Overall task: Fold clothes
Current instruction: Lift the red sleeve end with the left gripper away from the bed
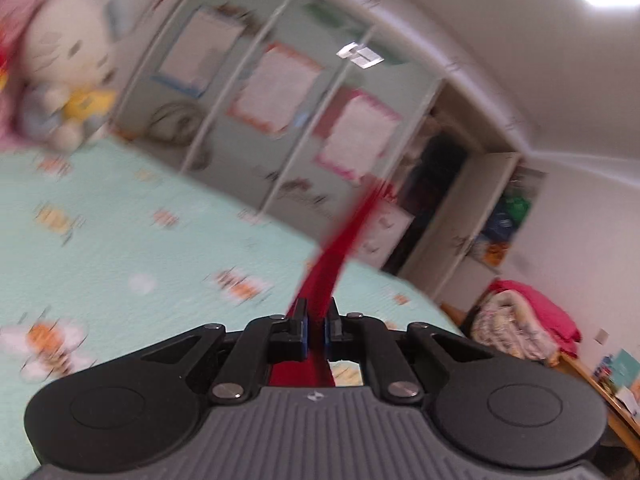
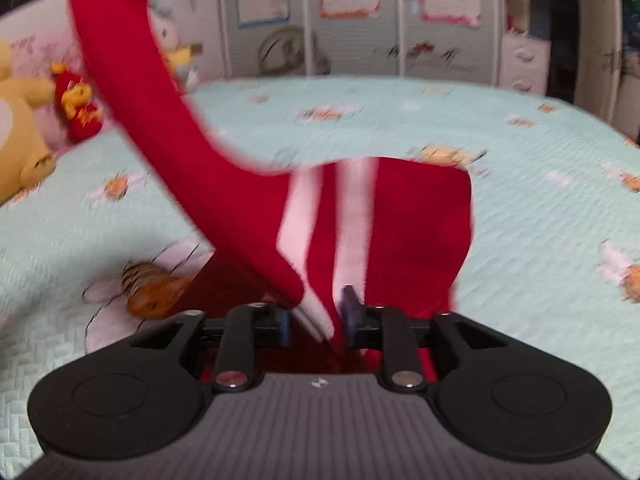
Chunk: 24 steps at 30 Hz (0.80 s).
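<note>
Red garment held up off the bed by both tools.

The left tool (image 1: pixel 316 320) pinches a taut strip of the red garment (image 2: pixel 400 220); the right tool (image 2: pixel 316 316) grips its white-striped edge, though blur hides the detail. It hangs over the bed (image 2: pixel 540 200), probably mid-fold; next, lay it flat.

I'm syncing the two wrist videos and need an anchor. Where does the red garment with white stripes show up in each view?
Left wrist: the red garment with white stripes is a narrow, blurred red band running from the left claw up toward centre; no stripes show.
Right wrist: it fills the centre above the right claw, one part rising to the upper left.
Shared landmark: mint floral bedspread.
</note>
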Tool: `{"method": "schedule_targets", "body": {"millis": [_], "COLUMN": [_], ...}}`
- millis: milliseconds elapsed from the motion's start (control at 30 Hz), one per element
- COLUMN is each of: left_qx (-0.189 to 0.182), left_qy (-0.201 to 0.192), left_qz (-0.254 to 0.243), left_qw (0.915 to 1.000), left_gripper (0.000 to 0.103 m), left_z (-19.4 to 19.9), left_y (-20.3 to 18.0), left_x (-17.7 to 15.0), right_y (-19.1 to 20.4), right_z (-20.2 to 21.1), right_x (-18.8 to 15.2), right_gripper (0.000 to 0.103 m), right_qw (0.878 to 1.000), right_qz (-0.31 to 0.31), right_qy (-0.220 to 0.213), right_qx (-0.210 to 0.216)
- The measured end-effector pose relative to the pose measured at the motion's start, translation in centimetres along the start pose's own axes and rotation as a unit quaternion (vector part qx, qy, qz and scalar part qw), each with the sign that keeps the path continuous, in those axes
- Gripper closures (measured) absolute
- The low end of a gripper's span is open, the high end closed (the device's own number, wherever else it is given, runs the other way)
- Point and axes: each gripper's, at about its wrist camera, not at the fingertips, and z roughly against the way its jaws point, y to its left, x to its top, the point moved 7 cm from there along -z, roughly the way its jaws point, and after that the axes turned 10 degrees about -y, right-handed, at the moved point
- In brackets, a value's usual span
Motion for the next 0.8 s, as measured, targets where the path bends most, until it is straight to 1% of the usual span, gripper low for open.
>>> {"method": "schedule_targets", "body": {"millis": [33,67,133,167,233,267,300,367,400,433,467,500,567,633,700,767,800], "left_qx": [0.004,0.007,0.014,0.013,0.012,0.011,0.01,0.008,0.007,0.006,0.005,0.004,0.002,-0.001,-0.003,-0.013,-0.021], "left_qy": [0.004,0.008,0.014,0.011,0.002,-0.002,-0.007,-0.015,-0.02,-0.024,-0.029,-0.027,-0.022,-0.016,-0.01,-0.011,-0.011], "left_qz": [0.012,0.025,0.051,0.063,0.089,0.102,0.115,0.141,0.154,0.167,0.179,0.188,0.202,0.217,0.231,0.229,0.224], "left_qw": [0.9999,0.9996,0.9985,0.9978,0.9959,0.9947,0.9933,0.9899,0.9879,0.9857,0.9833,0.9818,0.9791,0.9761,0.9728,0.9734,0.9744], "left_gripper": [0.097,0.097,0.097,0.097,0.098,0.098,0.098,0.098,0.098,0.098,0.098,0.098,0.098,0.098,0.098,0.098,0.098], "left_z": [0.1,0.1,0.3,0.7,1.4,1.8,2.2,3.0,3.3,3.7,4.1,4.1,4.0,3.9,3.8,3.8,3.7], "left_y": [1.4,2.7,5.2,5.9,7.1,7.7,8.3,9.5,10.1,10.7,11.3,11.7,12.3,12.9,13.6,13.5,13.3], "left_x": [-1.1,-2.3,-4.6,-5.4,-6.7,-7.4,-8.1,-9.5,-10.2,-10.8,-11.5,-12.0,-13.0,-13.9,-14.9,-14.6,-14.4], "right_y": [0.6,1.0,1.4,1.5,1.1,0.7,0.1,-2.1,-3.2,-4.4,-5.8,-7.1,-9.6,-10.3,-9.6,-8.3,-8.1], "right_z": [-0.2,-0.1,0.6,1.0,2.1,2.8,3.4,3.9,3.6,3.0,1.7,0.3,-2.6,-4.9,-6.9,-9.3,-10.4], "right_x": [-0.4,-0.7,-1.0,-0.9,-0.3,0.2,1.0,3.2,4.1,4.9,5.7,6.2,7.0,8.1,9.2,10.3,10.3], "right_gripper": [0.05,0.044,0.043,0.043,0.043,0.043,0.043,0.038,0.037,0.037,0.036,0.036,0.036,0.036,0.036,0.036,0.036], "right_qw": [1.0,1.0,0.999,0.999,0.997,0.996,0.995,0.996,0.997,0.997,0.997,0.997,0.995,0.993,0.994,0.993,0.99], "right_qz": [0.001,0.004,0.012,0.013,-0.008,-0.022,-0.034,-0.04,-0.029,-0.019,-0.018,-0.035,-0.091,-0.115,-0.088,-0.018,-0.005], "right_qy": [0.009,0.015,0.023,0.027,0.03,0.021,0.006,-0.039,-0.056,-0.069,-0.072,-0.062,-0.021,0.011,0.039,0.085,0.112], "right_qx": [0.012,0.022,0.035,0.041,0.071,0.09,0.098,0.071,0.047,0.027,0.016,0.007,-0.027,-0.039,-0.057,-0.082,-0.087]}}
